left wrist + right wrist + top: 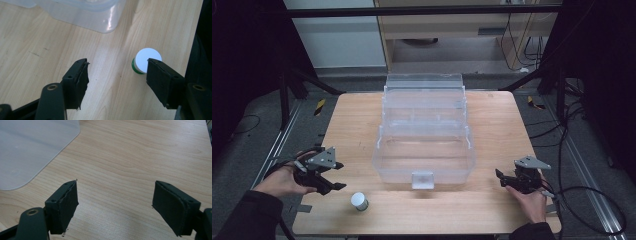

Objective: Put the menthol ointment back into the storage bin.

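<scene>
nearest the front edge of the wooden table [362, 125] stands a small white-topped jar [359, 201] with a green band under its cap, upright on the wood, left of centre and a little in front of the clear box's latch. the left gripper [333, 176] is just beside it, up and to the left, held by a hand [282, 181] coming in from the lower left; its jaws are spread wide and nothing is between them. in the left gripper view the jar [145, 60] sits past the tip of the right-hand jaw, partly hidden behind it, while the gap between the two jaws shows bare wood. on the other side, near the table's right edge, the right gripper [504, 179] rests low by the wood in the other hand [532, 202], its jaws also parted and empty, well apart from the jar. between the two grippers, further back, stands the clear plastic storage box [424, 135], with its white latch [422, 179] facing the front edge. beyond the table lies a grey floor [352, 80] with black frame legs and loose cables.
</scene>
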